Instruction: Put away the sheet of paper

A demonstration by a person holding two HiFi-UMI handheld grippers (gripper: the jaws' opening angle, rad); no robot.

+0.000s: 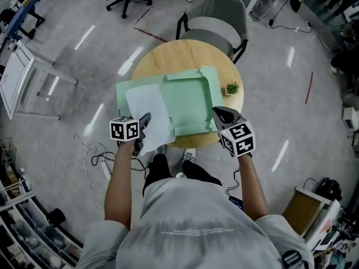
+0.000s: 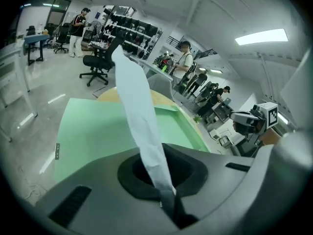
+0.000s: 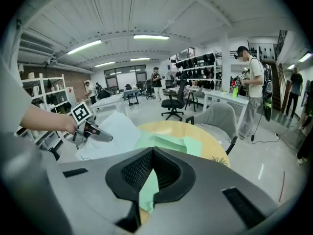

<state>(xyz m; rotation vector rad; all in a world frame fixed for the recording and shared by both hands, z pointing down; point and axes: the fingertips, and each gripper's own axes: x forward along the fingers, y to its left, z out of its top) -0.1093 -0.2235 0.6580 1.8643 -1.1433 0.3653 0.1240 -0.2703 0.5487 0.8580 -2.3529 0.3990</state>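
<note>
Both claws are clamped on something. The left gripper has its jaws pressed together on the near edge of the sheet of paper, and the right gripper pinches the near right corner of the green folder. The folder lies open across the near half of the round table, its left panel overhanging the near-left edge. The sheet is draped over that left panel, with its gripped edge lifted and the rest bowing limply away from the jaws. A small potted plant stands at the table's right edge just beside the folder, and a grey chair sits beyond the far edge. The step in hand looks like the loading itself – carrying the sheet into the open folder while the other claw keeps the folder from sliding. The next move probably calls for drawing the paper across onto the folder's inner panel and squaring it with the borders, low enough that the loose end does not curl or catch. The left jaws should release only once the sheet lies flat – then the cover can be folded shut, clear of the plant.
</note>
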